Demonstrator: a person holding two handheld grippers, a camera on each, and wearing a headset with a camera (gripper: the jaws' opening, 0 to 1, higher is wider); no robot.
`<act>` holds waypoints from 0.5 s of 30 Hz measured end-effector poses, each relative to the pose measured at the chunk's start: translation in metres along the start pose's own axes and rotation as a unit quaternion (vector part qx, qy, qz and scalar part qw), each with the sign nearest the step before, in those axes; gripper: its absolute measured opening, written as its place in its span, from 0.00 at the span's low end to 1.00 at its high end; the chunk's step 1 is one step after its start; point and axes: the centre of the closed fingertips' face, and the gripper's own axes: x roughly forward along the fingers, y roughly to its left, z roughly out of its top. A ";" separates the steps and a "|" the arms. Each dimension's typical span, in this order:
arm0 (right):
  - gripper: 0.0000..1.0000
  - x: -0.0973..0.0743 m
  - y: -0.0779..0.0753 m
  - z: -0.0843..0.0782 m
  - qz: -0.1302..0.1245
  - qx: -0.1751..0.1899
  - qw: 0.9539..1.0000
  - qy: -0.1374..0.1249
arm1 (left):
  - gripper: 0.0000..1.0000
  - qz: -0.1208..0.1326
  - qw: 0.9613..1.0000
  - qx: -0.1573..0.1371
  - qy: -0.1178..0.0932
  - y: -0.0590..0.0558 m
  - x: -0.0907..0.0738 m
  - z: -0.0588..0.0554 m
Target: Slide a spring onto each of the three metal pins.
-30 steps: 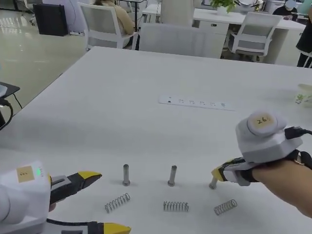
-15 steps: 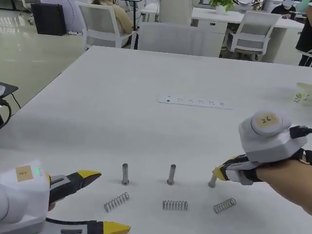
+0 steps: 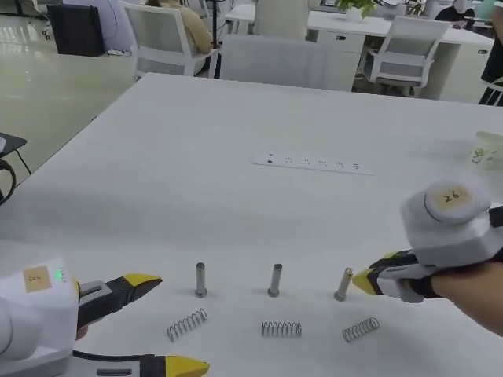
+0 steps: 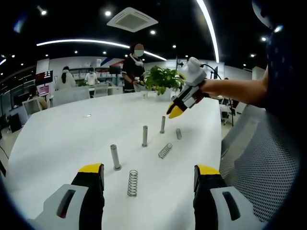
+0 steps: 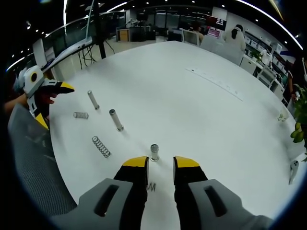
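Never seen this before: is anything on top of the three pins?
Nothing; the pins stand bare, three springs lying on the table nearby. The right gripper's jaws cover part of one spring.

Bright, even overhead office light on the white table; only faint, soft shadows beside the pins. Crisp head view. Heavy fisheye bending toward the edges of both gripper views, with glaring ceiling strips.

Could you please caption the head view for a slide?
Three pins in a row, a spring lying before each, left tongs and right tongs open alongside.
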 end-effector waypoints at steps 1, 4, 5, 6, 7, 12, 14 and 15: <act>0.19 -0.001 0.001 -0.001 0.002 -0.002 1.000 -0.001 | 0.73 0.000 1.000 0.000 0.001 0.000 0.000 0.000; 0.19 -0.002 0.002 -0.003 0.006 -0.003 1.000 0.000 | 0.73 -0.001 1.000 0.000 0.001 -0.001 0.001 0.000; 0.19 -0.003 0.002 -0.004 0.008 -0.003 1.000 -0.001 | 0.73 -0.001 1.000 0.000 0.001 -0.001 0.001 -0.001; 0.20 -0.003 0.002 -0.005 0.009 -0.003 1.000 -0.001 | 0.73 -0.001 1.000 0.001 0.001 -0.001 0.001 -0.001; 0.20 -0.004 0.004 -0.006 0.011 -0.003 1.000 -0.001 | 0.73 -0.001 1.000 0.001 0.001 0.000 0.001 -0.001; 0.22 -0.004 0.011 -0.013 0.027 -0.020 0.999 0.005 | 0.73 -0.001 1.000 0.000 0.000 0.000 0.001 -0.001; 0.23 -0.004 0.013 -0.016 0.033 -0.026 0.999 0.007 | 0.73 0.000 1.000 0.000 0.000 0.000 0.001 -0.001; 0.23 -0.004 0.015 -0.018 0.036 -0.029 0.999 0.009 | 0.73 0.000 1.000 0.000 0.000 0.000 0.001 -0.001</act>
